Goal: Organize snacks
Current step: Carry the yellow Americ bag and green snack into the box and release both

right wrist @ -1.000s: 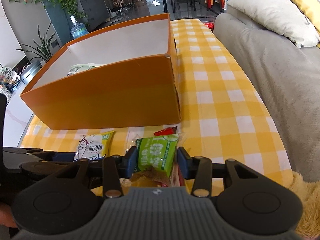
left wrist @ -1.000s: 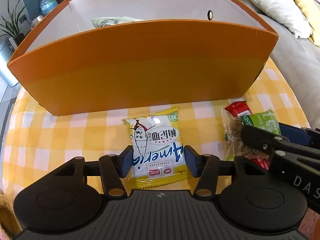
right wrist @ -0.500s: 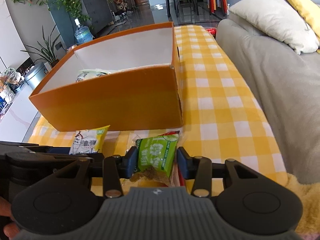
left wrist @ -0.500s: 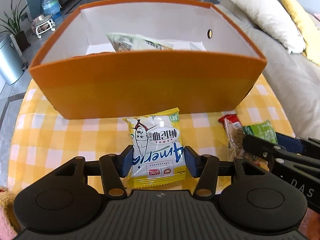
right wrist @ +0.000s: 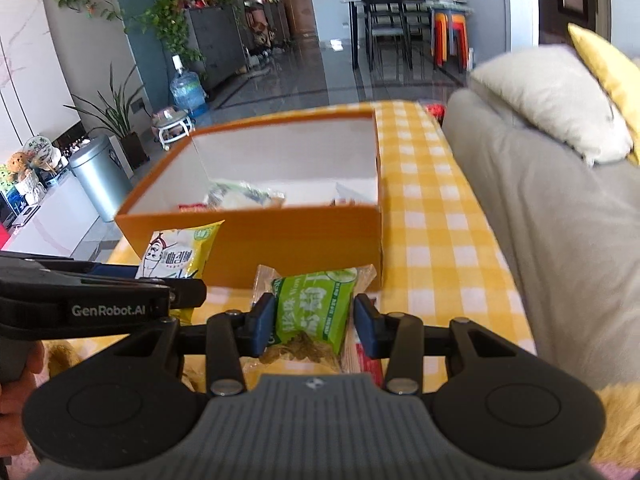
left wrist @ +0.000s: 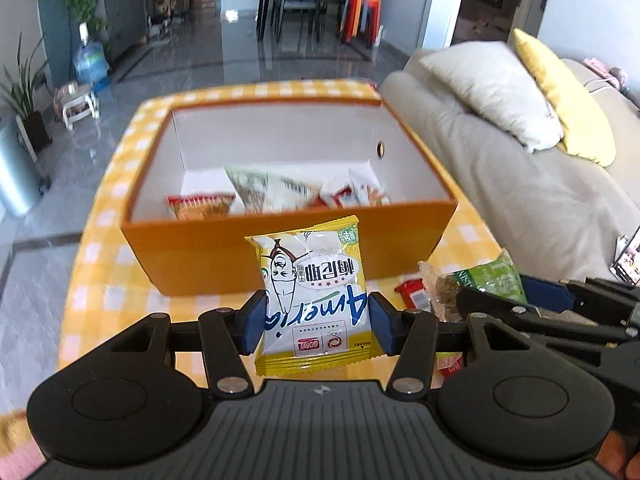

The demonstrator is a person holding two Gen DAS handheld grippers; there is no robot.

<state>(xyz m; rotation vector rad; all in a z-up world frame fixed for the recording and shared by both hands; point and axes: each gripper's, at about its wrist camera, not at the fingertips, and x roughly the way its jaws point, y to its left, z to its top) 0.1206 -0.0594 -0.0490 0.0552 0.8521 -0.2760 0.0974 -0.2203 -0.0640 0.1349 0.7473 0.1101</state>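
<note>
My left gripper [left wrist: 316, 326] is shut on a yellow and white snack packet [left wrist: 314, 292] and holds it up in front of the orange box [left wrist: 288, 256]. My right gripper [right wrist: 314, 326] is shut on a green snack packet [right wrist: 312, 312], also lifted in front of the box [right wrist: 296, 240]. The box holds several snack packets [left wrist: 272, 194] on its white floor. A red packet [left wrist: 414, 294] lies on the checked cloth below the green one. The yellow packet also shows in the right wrist view [right wrist: 180, 254], and the green one in the left wrist view [left wrist: 492, 278].
The yellow checked tablecloth [right wrist: 432, 216] covers the table. A grey sofa [left wrist: 532, 200] with white and yellow cushions runs along the right side. A silver bin [right wrist: 98, 178] and plants stand on the floor to the left.
Both grippers have risen with their packets, lifting them off the cloth. The view now looks down into the box, which appears farther off.
</note>
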